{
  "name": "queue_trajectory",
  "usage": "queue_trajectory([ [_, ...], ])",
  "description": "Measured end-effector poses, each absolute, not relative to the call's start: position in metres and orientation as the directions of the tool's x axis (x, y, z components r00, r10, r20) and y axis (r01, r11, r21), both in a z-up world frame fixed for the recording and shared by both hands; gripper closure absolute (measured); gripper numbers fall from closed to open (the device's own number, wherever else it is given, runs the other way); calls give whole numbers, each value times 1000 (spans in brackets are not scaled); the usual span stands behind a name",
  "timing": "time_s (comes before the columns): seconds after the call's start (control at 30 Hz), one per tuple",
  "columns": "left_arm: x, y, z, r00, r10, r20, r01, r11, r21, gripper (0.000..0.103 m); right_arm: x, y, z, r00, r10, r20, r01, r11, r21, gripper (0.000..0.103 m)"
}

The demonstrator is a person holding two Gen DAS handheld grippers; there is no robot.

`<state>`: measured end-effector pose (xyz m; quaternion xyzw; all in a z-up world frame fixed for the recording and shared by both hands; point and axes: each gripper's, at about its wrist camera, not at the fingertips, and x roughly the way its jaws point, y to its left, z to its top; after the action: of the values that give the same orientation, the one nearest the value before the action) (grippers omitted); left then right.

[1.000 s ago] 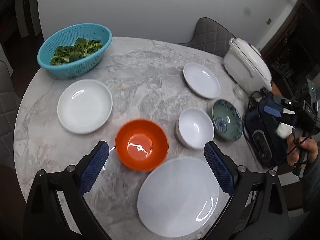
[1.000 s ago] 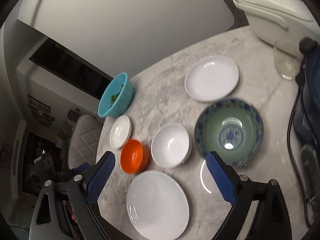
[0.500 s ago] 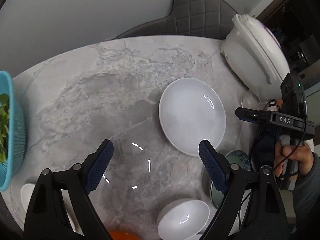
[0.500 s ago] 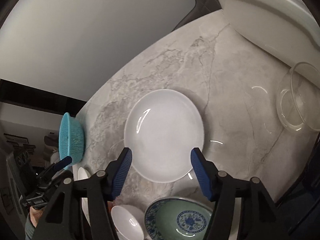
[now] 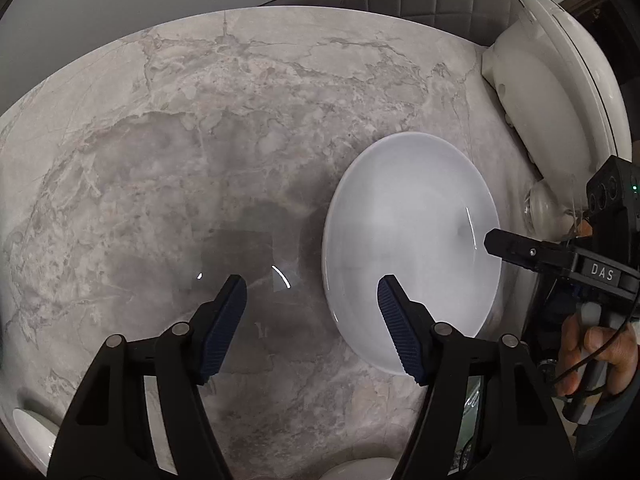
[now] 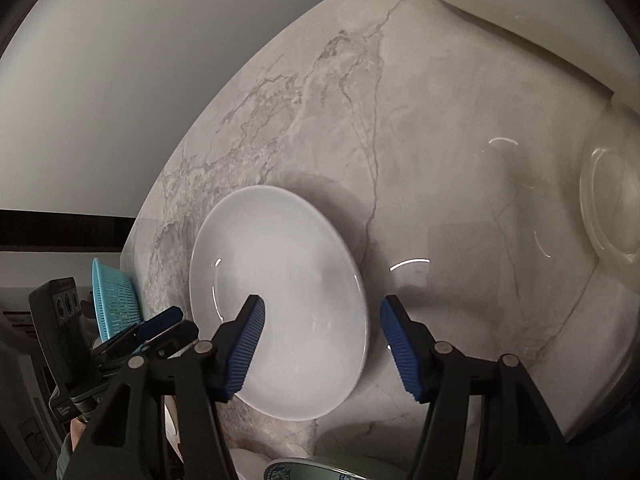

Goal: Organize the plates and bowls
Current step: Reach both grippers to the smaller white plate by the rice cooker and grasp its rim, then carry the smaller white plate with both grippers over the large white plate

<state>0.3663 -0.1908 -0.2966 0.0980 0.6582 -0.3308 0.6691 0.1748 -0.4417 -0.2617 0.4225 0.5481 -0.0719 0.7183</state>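
My left gripper [image 5: 312,300] and right gripper [image 6: 322,318] both straddle opposite rims of one white plate [image 5: 412,248] lying flat on the marble worktop [image 5: 200,140]. Both sets of jaws are closing; each has the rim between its pads, not yet pinched. The plate sits beside the white rice cooker [image 5: 556,92]. A patterned bowl [image 6: 320,470] and the other dishes at the frame edges lie unstacked, so I judge sorting barely begun.

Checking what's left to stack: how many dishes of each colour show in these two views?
White: 3 (plate, edge dish, bowl rim)
Green-blue: 1 (patterned bowl)
Total: 4
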Motion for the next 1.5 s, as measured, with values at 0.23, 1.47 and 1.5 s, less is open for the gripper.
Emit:
queue_trajectory([
  [0.23, 363, -198, -305, -112, -322, -940, 576, 750, -326, 53, 174, -445, -270, 391, 365, -845, 564, 630, 534, 48],
  [1.47, 358, -192, -247, -63, -313, -948, 593, 752, -288, 91, 184, -426, -221, 383, 292, -876, 459, 763, 455, 93],
  [1.5, 356, -187, -240, -58, -316, -947, 594, 752, -287, 91, 184, -424, -215, 387, 292, -874, 452, 766, 457, 93],
])
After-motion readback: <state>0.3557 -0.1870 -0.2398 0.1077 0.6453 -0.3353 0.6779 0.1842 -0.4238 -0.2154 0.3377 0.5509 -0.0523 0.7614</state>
